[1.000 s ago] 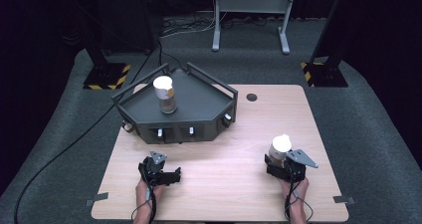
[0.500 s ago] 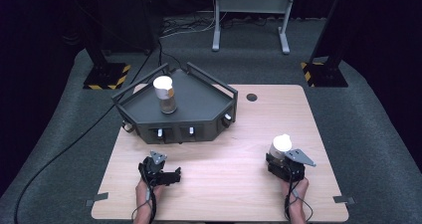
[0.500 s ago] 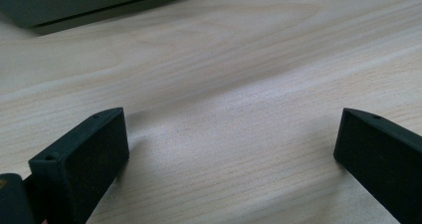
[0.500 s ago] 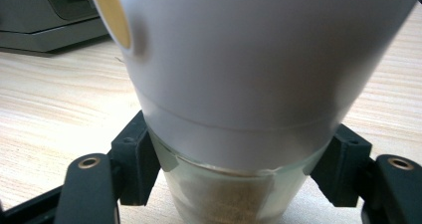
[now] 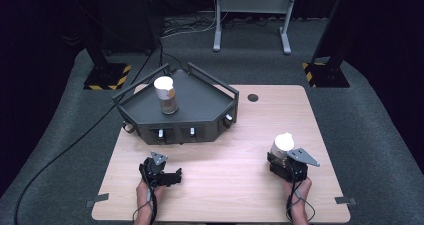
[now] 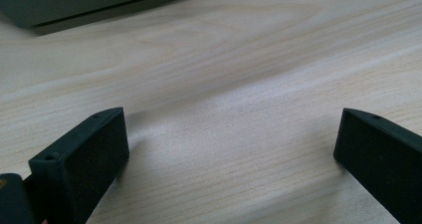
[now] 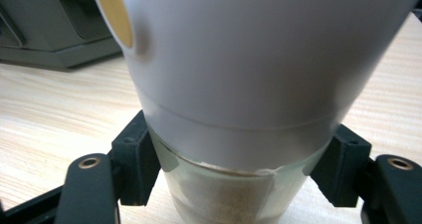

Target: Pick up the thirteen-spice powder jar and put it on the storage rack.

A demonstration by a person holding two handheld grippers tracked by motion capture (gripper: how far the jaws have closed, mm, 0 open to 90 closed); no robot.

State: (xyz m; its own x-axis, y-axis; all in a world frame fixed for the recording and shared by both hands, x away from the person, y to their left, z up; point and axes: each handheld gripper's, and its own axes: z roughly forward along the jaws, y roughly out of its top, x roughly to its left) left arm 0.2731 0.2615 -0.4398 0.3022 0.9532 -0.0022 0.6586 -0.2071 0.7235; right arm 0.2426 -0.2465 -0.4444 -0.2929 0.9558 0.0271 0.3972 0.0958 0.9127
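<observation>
Nearest the person, two hands come in from the bottom edge of the high view, each holding a gripper low over the wooden table (image 5: 225, 185). The left gripper (image 5: 172, 177) lies close to the near left part of the tabletop, pointing towards the table's middle. In the left gripper view its two black jaws stand wide apart with nothing between them, just bare pale wood grain below, and the dark edge of the tray crosses the top of that view.

The right gripper (image 5: 278, 159) sits at the near right of the table, with its grey three-cornered plate on top. Its jaws have just been closing, and they now press on a jar (image 5: 281, 146) with a white lid. In the right gripper view the jar (image 7: 224, 184) stands upright between the black pads (image 7: 135, 159), which grip the clear glass body just under the broad white lid; a brownish, grainy filling shows through the glass. The jar stands at the near right of the tabletop, well apart from the tray.

Farther back, at the far left of the table, rests a dark grey angular tray (image 5: 200, 97) with raised rails along its edges. A second jar (image 5: 167, 96), also white-lidded with brown contents, stands upright on it, left of centre. A small dark round hole (image 5: 253, 98) marks the tabletop just right of the tray. Beyond the table lie grey carpet, cables and metal stand legs.
</observation>
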